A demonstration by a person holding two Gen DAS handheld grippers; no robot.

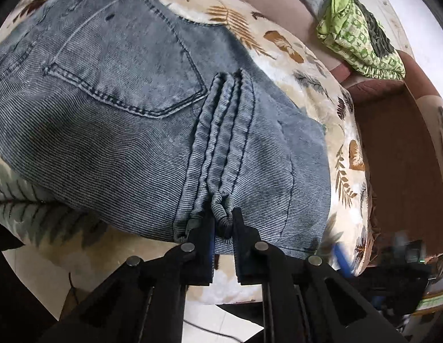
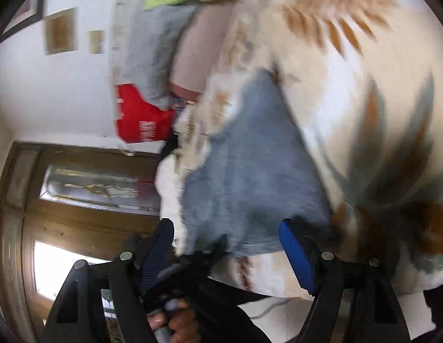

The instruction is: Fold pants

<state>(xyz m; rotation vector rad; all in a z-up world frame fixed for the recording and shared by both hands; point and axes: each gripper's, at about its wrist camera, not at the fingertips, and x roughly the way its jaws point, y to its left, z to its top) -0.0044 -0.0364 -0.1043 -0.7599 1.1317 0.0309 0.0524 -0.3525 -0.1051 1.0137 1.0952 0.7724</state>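
Left gripper (image 1: 222, 225) is pinched tight on the bunched hem of the jeans (image 1: 112, 108), right at the near edge of the leaf-print blanket (image 1: 292, 51); the denim's long axis runs away from it, back pocket (image 1: 130, 65) beyond. Over to the right wrist view, blurred: right gripper (image 2: 227, 245) is spread wide, holding nothing, denim just ahead of it, plus a hand (image 2: 175, 323) the left view misses.

Black fingers (image 2: 297, 257), blue pads, silver rivets
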